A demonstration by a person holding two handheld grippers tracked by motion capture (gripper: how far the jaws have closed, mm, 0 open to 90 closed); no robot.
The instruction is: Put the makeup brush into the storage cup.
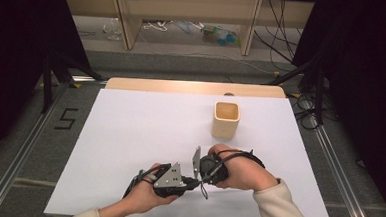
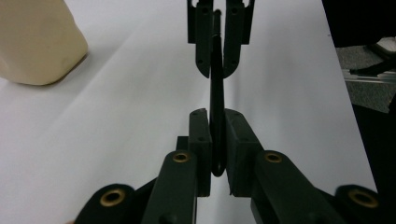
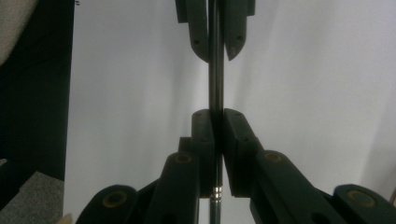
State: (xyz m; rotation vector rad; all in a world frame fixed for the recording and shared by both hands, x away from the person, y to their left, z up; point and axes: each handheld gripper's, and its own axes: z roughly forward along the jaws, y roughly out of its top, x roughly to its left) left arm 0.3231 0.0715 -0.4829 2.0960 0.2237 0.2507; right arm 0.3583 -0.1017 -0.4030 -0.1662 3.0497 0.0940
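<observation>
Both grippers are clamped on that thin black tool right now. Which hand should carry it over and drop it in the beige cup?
Probably the right. The right gripper sits nearer the beige cup, with bare table between. Both it and the left gripper are shut on the thin black tool, so the left must let go first.

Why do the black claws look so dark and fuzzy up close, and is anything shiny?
Left gripper view: the near jaws are dark and soft, the cream cup blurred; the thin black tool is a silhouette on the bright white table. Right gripper view: the tool's metal shaft glints, with grey shadows beside it. High view: the table is evenly lit, the room's edges dark.
</observation>
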